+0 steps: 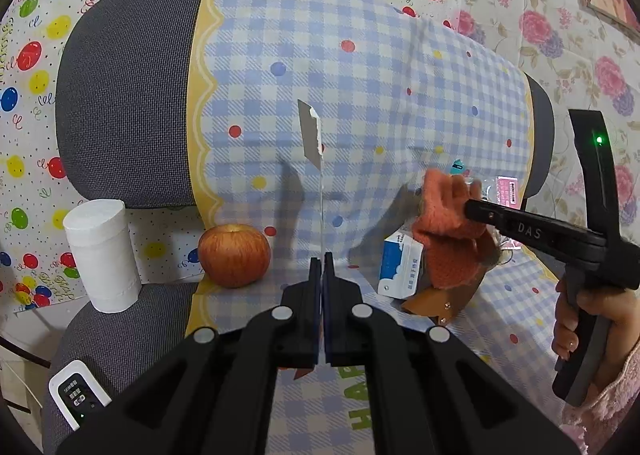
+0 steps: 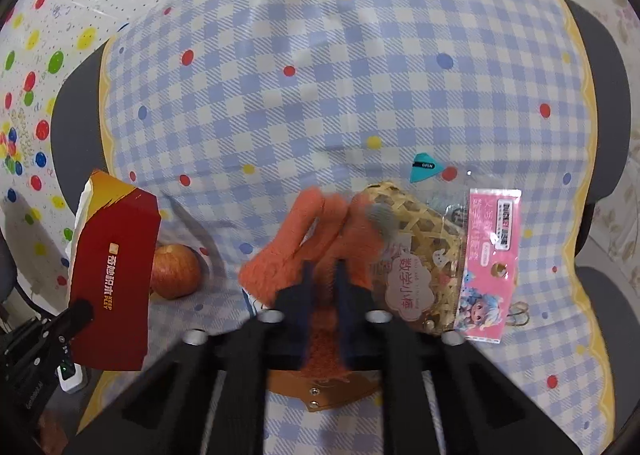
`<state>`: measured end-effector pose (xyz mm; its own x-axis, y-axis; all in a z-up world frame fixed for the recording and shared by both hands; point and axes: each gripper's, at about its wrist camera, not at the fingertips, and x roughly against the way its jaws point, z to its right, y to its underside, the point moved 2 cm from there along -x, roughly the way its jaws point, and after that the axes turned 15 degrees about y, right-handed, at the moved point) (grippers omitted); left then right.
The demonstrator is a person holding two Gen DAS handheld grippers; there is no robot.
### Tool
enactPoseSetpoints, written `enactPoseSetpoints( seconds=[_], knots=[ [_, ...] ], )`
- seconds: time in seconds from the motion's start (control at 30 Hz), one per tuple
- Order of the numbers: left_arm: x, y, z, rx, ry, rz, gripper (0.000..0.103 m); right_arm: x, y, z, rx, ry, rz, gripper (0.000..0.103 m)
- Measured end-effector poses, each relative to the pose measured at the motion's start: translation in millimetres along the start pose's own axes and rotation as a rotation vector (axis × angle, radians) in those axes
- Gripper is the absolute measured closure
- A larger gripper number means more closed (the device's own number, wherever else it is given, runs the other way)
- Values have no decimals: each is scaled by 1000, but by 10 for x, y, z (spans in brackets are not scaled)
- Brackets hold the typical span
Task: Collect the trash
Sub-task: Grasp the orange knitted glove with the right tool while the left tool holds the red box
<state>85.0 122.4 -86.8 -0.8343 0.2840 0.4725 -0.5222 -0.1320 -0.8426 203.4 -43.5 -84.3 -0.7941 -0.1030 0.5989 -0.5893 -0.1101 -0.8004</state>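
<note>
Now left gripper [image 1: 321, 259] is clamped on a flattened red box [image 2: 114, 279] held upright over the checked cloth [image 1: 360, 75]; right gripper [image 2: 323, 271] pinches an orange glove [image 2: 296, 239] beside the apple [image 1: 234, 257].

Both matte black plastic two-finger grippers, left [image 1: 321, 267] and right [image 2: 324, 275], are built from chunky linkage arms pinned with round silver rivets. "DAS" lettering and a tiny green LED are seen on the right one. A fuzzy pink sleeve [image 1: 612, 395] is worn.

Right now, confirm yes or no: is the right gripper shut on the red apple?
No. The right gripper is shut on the orange knitted glove; the red apple sits apart at left.
</note>
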Motion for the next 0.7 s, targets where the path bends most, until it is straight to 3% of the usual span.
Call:
enactPoseSetpoints(
  seconds=[0.13,0.37,0.7],
  knots=[
    [94,-36,50,-9,4,19,103,365,-131,-22,57,-9,86,98],
    [272,-151,250,-37,36,59,103,1106,-294,327,25,-14,216,98],
    [342,-169,676,-90,116,51,103,1442,14,794,-33,8,204,97]
  ],
)
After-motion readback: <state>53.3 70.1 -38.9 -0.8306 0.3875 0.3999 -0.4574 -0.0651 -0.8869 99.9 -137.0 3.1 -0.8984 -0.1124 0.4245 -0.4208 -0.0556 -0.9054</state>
